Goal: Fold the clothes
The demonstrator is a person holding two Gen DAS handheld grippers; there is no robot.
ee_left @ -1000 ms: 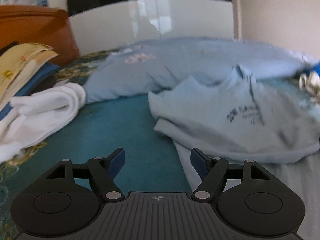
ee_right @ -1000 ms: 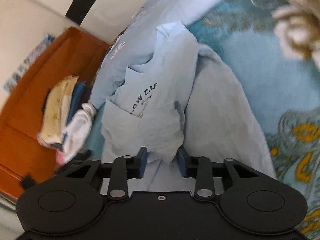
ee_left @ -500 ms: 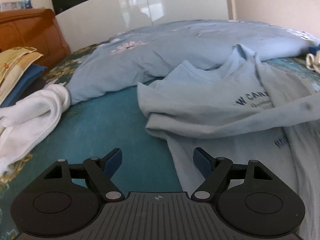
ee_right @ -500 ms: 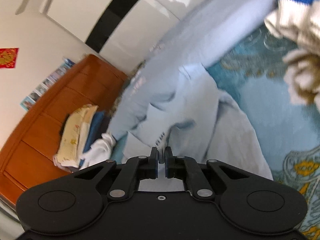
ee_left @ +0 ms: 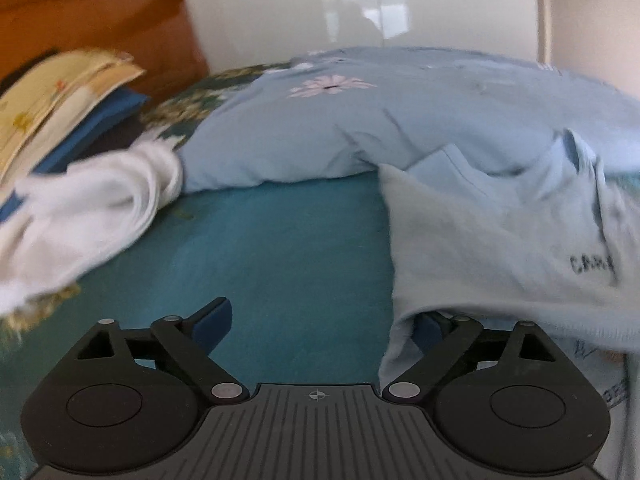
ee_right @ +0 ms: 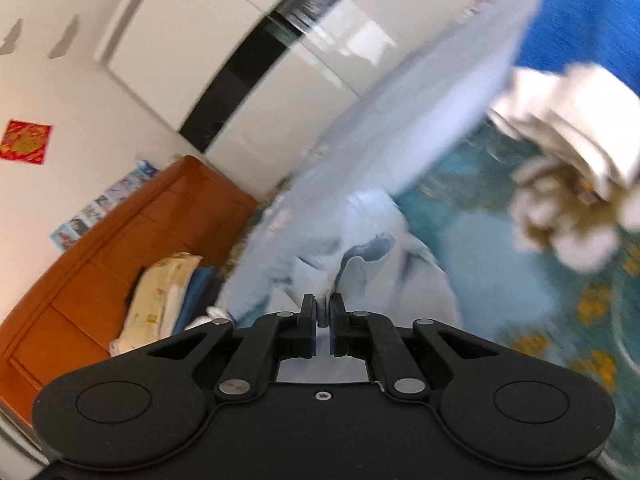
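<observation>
A pale blue T-shirt (ee_left: 500, 236) with dark lettering lies crumpled on the teal bedspread (ee_left: 272, 248), at the right of the left wrist view. My left gripper (ee_left: 320, 324) is open; its right finger is tucked under the shirt's lower edge, its left finger (ee_left: 212, 320) over bare bedspread. In the right wrist view the same T-shirt (ee_right: 380, 276) hangs bunched ahead of my right gripper (ee_right: 323, 316), which is shut on a fold of it and lifts it off the bed.
A light blue floral quilt (ee_left: 360, 128) lies behind the shirt. A white garment (ee_left: 88, 216) and a stack of folded clothes (ee_left: 60, 96) sit at left by the orange headboard (ee_left: 92, 20). White and blue cloth (ee_right: 572, 128) lies at right.
My right gripper closed on the shirt and rose, tilting its view up to the wall. My left gripper moved forward and right until its right finger slid under the shirt's edge.
</observation>
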